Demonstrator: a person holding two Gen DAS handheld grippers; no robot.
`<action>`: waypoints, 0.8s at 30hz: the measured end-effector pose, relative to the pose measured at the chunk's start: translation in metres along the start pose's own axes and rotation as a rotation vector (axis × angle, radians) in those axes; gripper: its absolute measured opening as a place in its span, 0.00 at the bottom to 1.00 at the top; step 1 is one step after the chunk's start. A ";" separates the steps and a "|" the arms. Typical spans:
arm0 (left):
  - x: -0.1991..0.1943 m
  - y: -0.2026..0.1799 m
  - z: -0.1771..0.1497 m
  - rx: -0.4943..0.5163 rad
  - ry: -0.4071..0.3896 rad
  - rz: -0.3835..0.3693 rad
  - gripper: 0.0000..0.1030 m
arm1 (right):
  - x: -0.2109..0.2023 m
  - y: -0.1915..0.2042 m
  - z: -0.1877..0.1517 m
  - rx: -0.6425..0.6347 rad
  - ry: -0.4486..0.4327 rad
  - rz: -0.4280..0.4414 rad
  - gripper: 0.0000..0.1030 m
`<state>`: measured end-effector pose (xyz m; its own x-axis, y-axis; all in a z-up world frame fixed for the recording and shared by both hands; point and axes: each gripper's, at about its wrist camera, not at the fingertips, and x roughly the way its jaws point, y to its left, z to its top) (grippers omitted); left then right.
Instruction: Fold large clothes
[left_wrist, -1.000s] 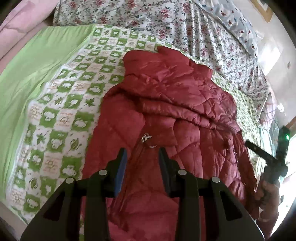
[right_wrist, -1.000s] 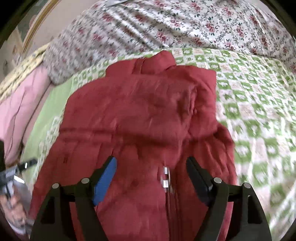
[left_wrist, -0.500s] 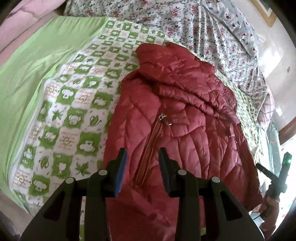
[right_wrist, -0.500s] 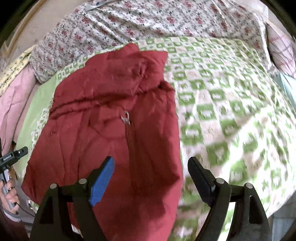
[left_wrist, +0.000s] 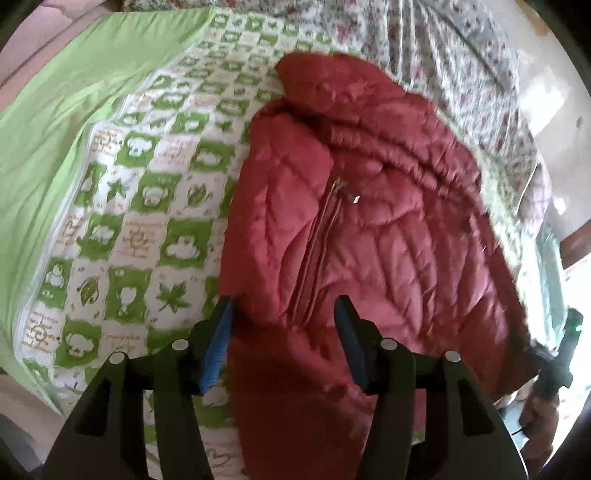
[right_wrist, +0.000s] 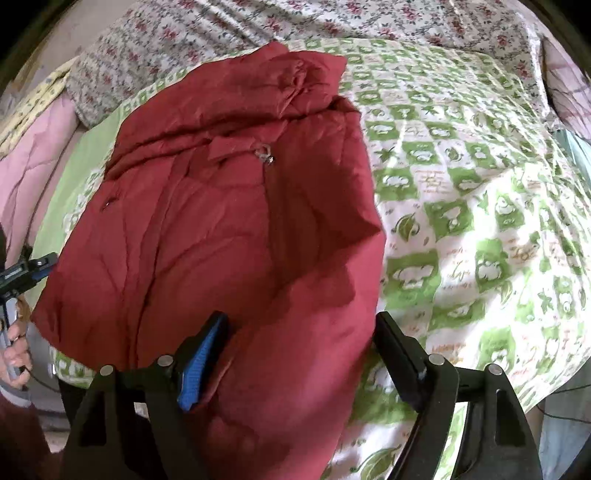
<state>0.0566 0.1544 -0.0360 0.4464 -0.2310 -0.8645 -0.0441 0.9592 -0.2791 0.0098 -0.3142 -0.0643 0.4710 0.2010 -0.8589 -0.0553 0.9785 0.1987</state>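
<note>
Left wrist view: your left gripper (left_wrist: 282, 325) was opening, empty, over the red jacket (left_wrist: 369, 236) at centre frame; you risked snagging the zipper (left_wrist: 317, 240).

Right wrist view: your right gripper (right_wrist: 301, 345), closing from wide, straddled the hem at lower centre; slippery padding could have escaped.

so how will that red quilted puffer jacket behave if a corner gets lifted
The red quilted puffer jacket will probably flop and sag, since it already lies creased on the green checked bedspread. Its puffy quilting suggests it is light for its bulk. The smooth shell may slip between pads.
</note>
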 end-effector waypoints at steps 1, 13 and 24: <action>0.002 0.000 -0.005 0.015 0.015 0.013 0.52 | -0.001 -0.001 -0.002 -0.002 0.003 0.004 0.71; 0.003 0.036 -0.034 0.009 0.068 0.006 0.61 | -0.013 -0.011 -0.012 0.010 0.009 0.053 0.51; 0.003 0.009 -0.035 0.140 0.098 -0.105 0.59 | -0.016 -0.006 -0.022 -0.006 0.015 0.086 0.52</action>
<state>0.0261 0.1568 -0.0561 0.3524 -0.3394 -0.8721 0.1263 0.9406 -0.3150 -0.0166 -0.3219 -0.0618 0.4507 0.2848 -0.8460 -0.1005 0.9579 0.2689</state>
